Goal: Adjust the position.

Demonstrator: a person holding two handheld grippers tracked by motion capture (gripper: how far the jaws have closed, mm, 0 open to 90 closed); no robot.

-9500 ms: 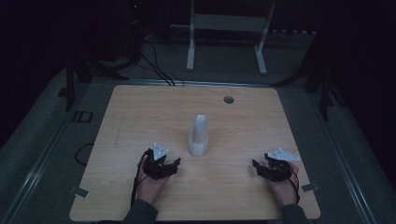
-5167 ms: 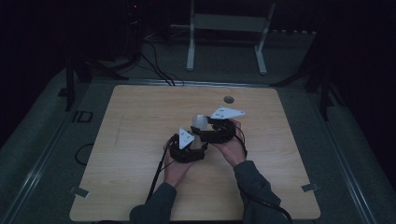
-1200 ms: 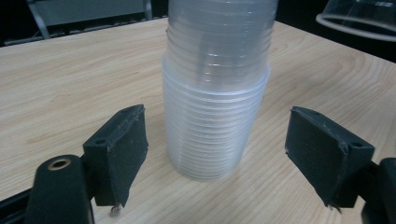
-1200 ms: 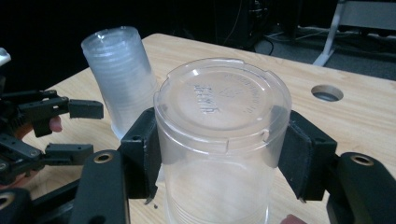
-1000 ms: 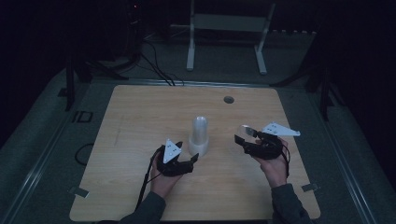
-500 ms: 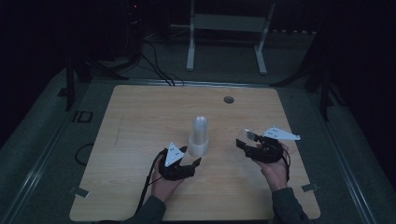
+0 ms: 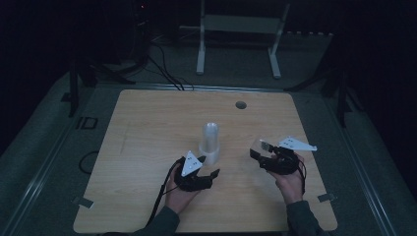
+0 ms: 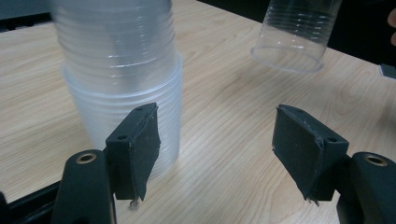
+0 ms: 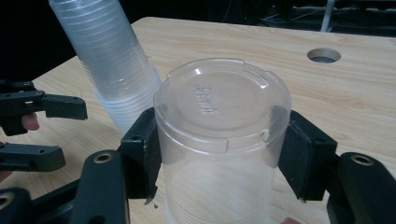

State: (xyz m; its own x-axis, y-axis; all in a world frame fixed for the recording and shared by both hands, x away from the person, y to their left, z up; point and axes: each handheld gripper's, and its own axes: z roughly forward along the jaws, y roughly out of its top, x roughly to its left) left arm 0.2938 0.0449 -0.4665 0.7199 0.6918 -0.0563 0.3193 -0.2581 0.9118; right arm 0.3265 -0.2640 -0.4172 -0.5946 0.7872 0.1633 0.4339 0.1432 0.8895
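Observation:
A stack of clear plastic cups [image 7: 210,142] stands mouth down at the middle of the wooden table [image 7: 147,128]. My left gripper [image 7: 212,174] is open just in front of the stack, near its base. In the left gripper view the stack [image 8: 121,79] rises behind the left jaw, and nothing lies between the jaws of this gripper [image 8: 219,149]. My right gripper [image 7: 256,150] is to the right of the stack, shut on a single clear cup [image 9: 222,140]. That cup hangs bottom up above the table and appears as the single cup [image 8: 294,37] in the left gripper view.
A round hole [image 7: 240,104] lies in the table near its far edge. A white metal stand [image 7: 241,29] is on the floor beyond the table. Cables trail from the left gripper over the table's front edge. Bare wood lies left of the stack.
My right gripper has drawn slightly toward the person with the single cup, away from the stack. The left gripper has shifted only slightly and remains open near the stack's base.

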